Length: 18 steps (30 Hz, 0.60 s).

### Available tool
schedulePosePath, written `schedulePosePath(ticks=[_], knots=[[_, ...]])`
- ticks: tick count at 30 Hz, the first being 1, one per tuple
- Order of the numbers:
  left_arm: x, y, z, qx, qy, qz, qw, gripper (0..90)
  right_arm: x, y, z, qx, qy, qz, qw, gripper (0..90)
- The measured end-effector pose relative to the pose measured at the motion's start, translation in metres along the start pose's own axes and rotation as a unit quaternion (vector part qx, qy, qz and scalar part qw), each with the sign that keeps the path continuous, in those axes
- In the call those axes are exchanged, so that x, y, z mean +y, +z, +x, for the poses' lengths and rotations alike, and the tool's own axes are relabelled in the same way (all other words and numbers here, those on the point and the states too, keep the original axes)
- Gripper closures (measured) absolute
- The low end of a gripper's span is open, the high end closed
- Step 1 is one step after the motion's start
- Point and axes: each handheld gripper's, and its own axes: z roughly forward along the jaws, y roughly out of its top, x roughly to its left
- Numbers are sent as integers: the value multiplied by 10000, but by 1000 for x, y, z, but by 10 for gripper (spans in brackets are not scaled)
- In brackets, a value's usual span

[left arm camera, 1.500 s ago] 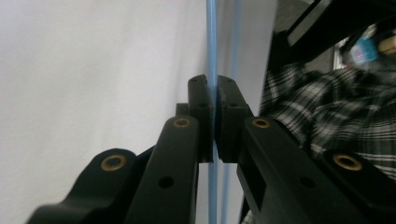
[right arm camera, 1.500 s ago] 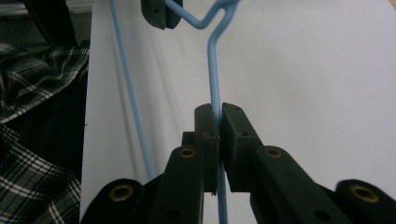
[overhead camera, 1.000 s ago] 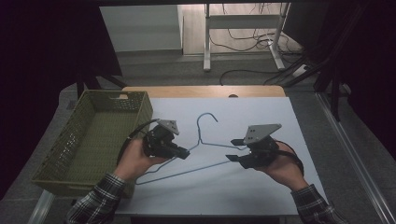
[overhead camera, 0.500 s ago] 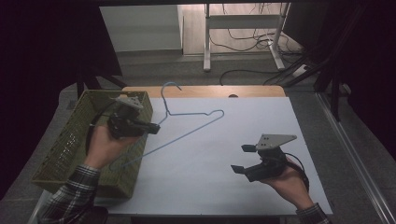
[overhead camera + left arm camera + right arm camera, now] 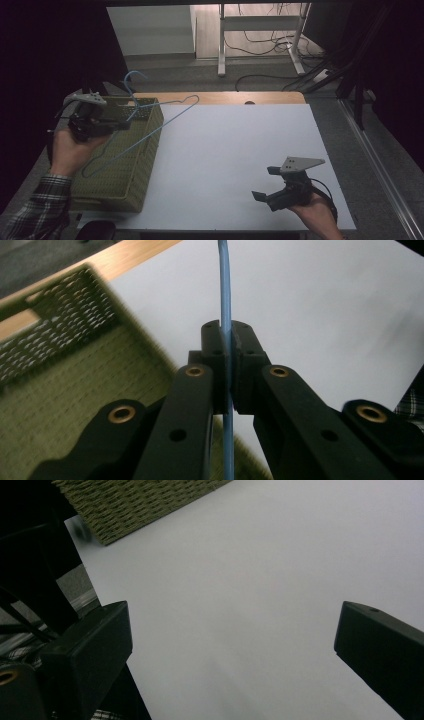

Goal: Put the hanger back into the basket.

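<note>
Left gripper (image 5: 122,125) clamped on blue wire hanger (image 5: 150,131), carrying it above green basket (image 5: 127,175) at tabletop's left edge; release inside likely next. Right gripper (image 5: 264,183) open, empty.

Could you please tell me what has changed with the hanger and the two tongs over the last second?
The left tongs, shut on the blue wire hanger, carried it left off the white table and up over the green basket. The right tongs let go of it, opened and drew back toward the near right edge. Basket and table stayed put.
</note>
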Motion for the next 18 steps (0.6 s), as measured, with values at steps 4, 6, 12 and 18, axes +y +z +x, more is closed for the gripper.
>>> schedulePosePath(ticks=[4, 6, 12, 18], knots=[[-13, -11, 14, 176, -106, -43, 9998, 871, -10, -4, -2, -60, 190, 7, 9998, 14], [-21, -18, 22, 257, -191, -74, 9995, 871, -15, -7, -1, -110, 247, 20, 9996, 12], [-49, -32, 45, 502, -498, -204, 9973, 871, -31, -14, 2, -225, 314, -14, 9993, 0], [-72, -30, 64, 658, -695, -204, 9952, 871, -39, -19, 3, -117, 489, -72, 9987, 0]])
